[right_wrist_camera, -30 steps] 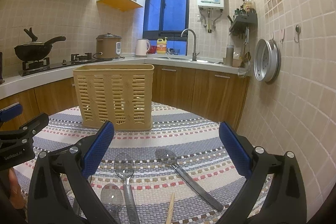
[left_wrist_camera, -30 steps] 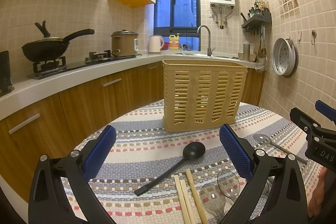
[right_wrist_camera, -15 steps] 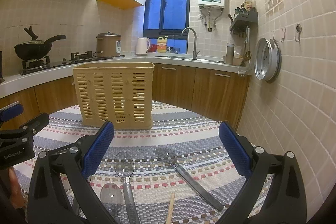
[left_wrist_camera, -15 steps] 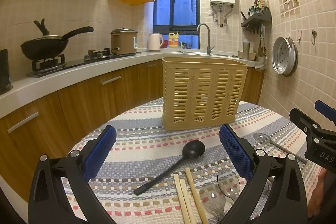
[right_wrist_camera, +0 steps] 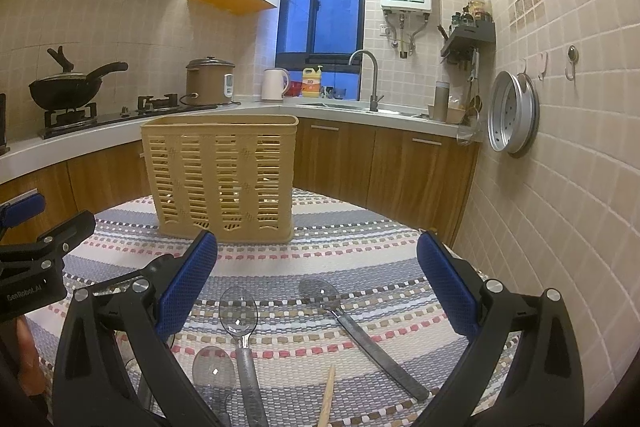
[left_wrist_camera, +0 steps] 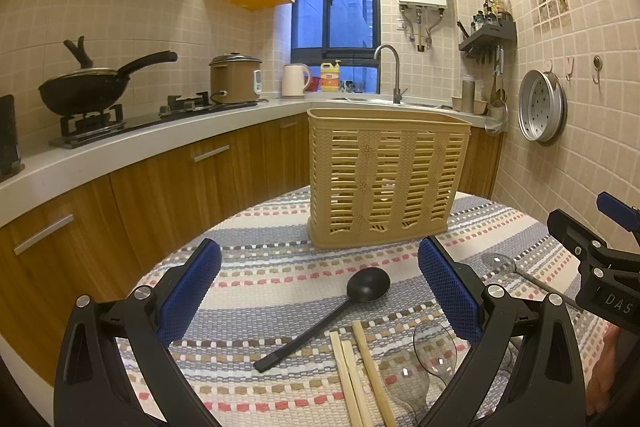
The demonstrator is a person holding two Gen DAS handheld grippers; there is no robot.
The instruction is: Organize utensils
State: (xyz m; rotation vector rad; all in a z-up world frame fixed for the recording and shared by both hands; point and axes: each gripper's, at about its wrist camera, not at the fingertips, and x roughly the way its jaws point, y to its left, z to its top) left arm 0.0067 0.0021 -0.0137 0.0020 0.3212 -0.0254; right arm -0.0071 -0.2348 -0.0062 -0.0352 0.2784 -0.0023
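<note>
Both your claws hang spread, gripping nothing: left gripper (left_wrist_camera: 320,291), right gripper (right_wrist_camera: 316,279). Black ladle (left_wrist_camera: 340,311), chopsticks (left_wrist_camera: 360,379) and clear spoons (right_wrist_camera: 240,323) lie loose at lower centre; basket (left_wrist_camera: 384,183) stands mid-frame. Risk: thin chopsticks roll or slip from pads on woven striped cloth (right_wrist_camera: 360,251). Tiled kitchen, dim window.

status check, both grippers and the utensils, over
Left gripper open, empty. Right gripper open, empty. Ladle, chopsticks, spoons on mat; basket unobstructed.
</note>
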